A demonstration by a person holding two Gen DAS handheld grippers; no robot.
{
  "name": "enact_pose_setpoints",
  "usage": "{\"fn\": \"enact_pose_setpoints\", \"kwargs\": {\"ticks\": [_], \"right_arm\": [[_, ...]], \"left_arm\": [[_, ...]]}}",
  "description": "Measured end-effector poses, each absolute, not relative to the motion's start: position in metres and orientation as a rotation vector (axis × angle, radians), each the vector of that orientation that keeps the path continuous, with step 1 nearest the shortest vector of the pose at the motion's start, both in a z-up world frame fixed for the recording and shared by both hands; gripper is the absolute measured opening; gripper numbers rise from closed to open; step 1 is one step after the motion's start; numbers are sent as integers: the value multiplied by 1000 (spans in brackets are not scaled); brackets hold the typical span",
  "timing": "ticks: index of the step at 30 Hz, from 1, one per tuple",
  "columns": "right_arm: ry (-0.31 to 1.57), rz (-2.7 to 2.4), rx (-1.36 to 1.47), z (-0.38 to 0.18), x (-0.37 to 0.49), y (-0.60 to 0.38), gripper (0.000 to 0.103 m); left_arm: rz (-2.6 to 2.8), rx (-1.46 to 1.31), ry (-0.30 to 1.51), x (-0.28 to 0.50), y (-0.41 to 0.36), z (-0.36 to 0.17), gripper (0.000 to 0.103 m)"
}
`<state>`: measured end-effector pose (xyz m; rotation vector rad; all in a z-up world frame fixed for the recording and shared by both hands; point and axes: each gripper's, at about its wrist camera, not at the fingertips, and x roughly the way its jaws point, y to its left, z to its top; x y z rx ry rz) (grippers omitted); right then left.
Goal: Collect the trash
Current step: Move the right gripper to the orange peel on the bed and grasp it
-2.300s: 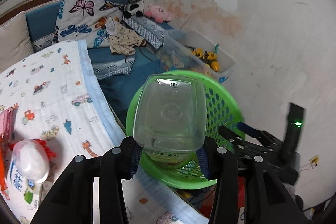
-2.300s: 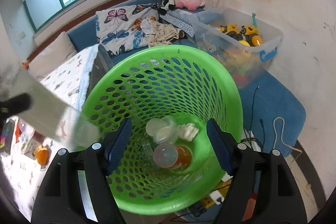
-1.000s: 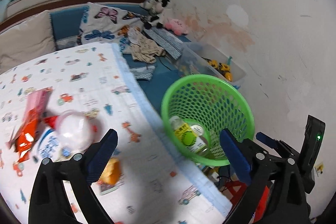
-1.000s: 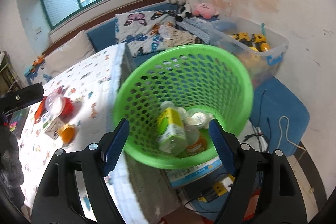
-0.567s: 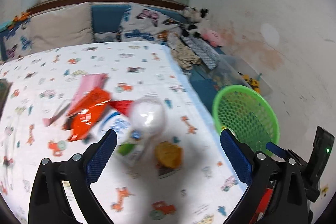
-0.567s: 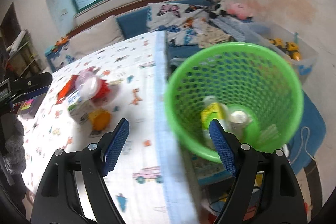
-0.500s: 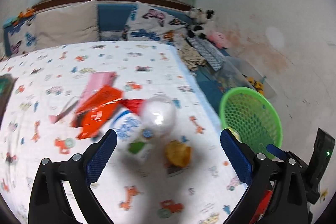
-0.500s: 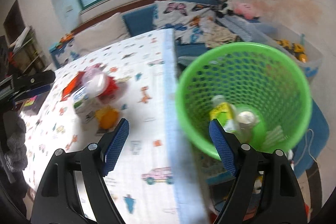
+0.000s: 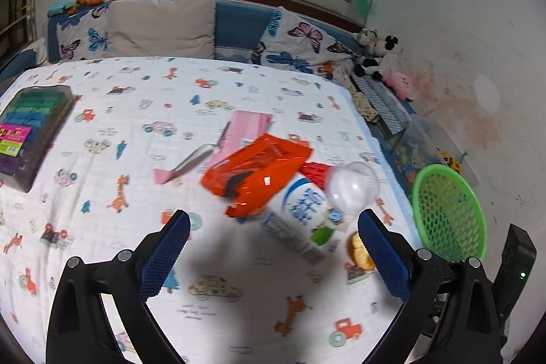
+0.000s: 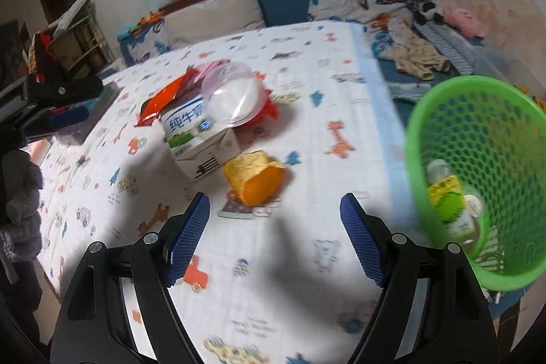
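- Your left gripper [image 9: 273, 241] hangs over the printed sheet [image 9: 136, 132], fingers spread wide, nothing between them.
- Your right gripper [image 10: 274, 227] likewise: fingers spread, empty, aimed at the crumpled orange cup [image 10: 254, 181] just ahead on the sheet.
- Just behind the cup lies a white milk carton [image 10: 198, 135] on its side; a clear plastic dome [image 10: 232, 99] leans on its top edge, touching it.
- An orange-red snack wrapper [image 9: 256, 171] overlaps the far end of the carton; pink packaging [image 9: 245, 128] sticks out behind it. A red piece [image 9: 315, 171] shows between wrapper and dome; what it is, you cannot tell.
- The green basket [image 10: 477, 166] sits off the bed's right edge, below sheet level. It already holds a clear bottle with a yellow-green label [image 10: 447, 197] and other small items, too blurred to name.
- Progress, as a judgement: some trash is in; the cluster on the sheet is left — cup, carton, dome, wrapper, pink packaging. Roughly midway.
- Far left on the sheet a boxed set of coloured blocks [image 9: 30, 121]; likely not trash.
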<state>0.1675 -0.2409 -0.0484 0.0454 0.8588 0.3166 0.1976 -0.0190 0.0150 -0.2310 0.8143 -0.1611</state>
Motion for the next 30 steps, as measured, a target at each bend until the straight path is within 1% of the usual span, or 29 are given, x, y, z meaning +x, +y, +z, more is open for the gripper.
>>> {"fn": "enact_pose_setpoints", "kwargs": {"ticks": [10, 11, 15, 17, 19, 21, 23, 30], "right_arm": [[913, 299, 6, -77, 191, -211, 75], [914, 290, -3, -79, 192, -209, 71], [911, 268, -34, -84, 196, -204, 65], [907, 249, -61, -84, 197, -202, 59], [905, 241, -76, -85, 198, -203, 55], [904, 242, -77, -85, 198, -205, 53], [905, 248, -71, -85, 198, -206, 49], [908, 257, -55, -81, 197, -209, 43]], "left_arm": [[-120, -204, 825, 197, 3, -1, 95], [-123, -192, 822, 198, 2, -2, 95], [-135, -132, 816, 207, -5, -4, 95], [-143, -111, 819, 212, -9, -7, 95], [-150, -84, 821, 219, -14, -8, 95], [-161, -59, 818, 225, -18, -10, 95], [-167, -29, 817, 233, -24, -11, 95], [-183, 80, 824, 264, -38, -17, 94]]}}
